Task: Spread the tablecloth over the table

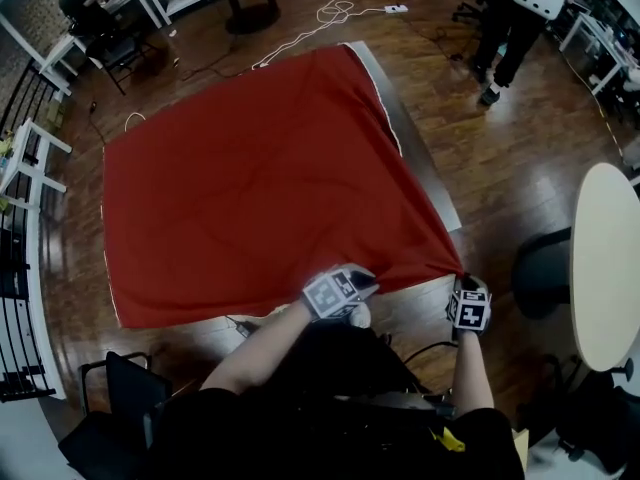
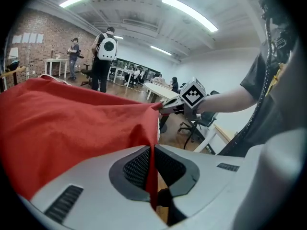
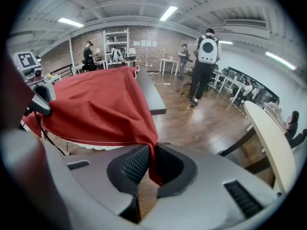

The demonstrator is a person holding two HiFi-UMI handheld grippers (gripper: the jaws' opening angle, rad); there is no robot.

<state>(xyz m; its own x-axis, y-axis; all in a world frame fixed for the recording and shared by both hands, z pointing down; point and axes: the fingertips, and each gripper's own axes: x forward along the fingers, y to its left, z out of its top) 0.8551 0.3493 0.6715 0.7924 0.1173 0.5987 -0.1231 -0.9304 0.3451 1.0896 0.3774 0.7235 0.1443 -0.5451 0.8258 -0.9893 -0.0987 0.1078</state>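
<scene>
A red tablecloth (image 1: 260, 178) lies spread over most of the grey table (image 1: 420, 158), whose right side stays bare. My left gripper (image 1: 362, 286) is shut on the cloth's near edge, and the red fabric (image 2: 152, 169) is pinched between its dark pads. My right gripper (image 1: 462, 280) is shut on the near right corner, with the cloth (image 3: 152, 159) clamped in its jaws. The cloth is pulled taut between the two grippers. In the left gripper view the right gripper (image 2: 165, 107) holds that corner; in the right gripper view the left gripper's marker cube (image 3: 26, 61) shows at the left.
A round white table (image 1: 605, 263) and a dark chair (image 1: 540, 273) stand at the right. A person with a white backpack (image 1: 525, 8) stands at the far right. White cables (image 1: 330, 13) lie on the wooden floor. Chairs and a railing (image 1: 25, 268) stand at the left.
</scene>
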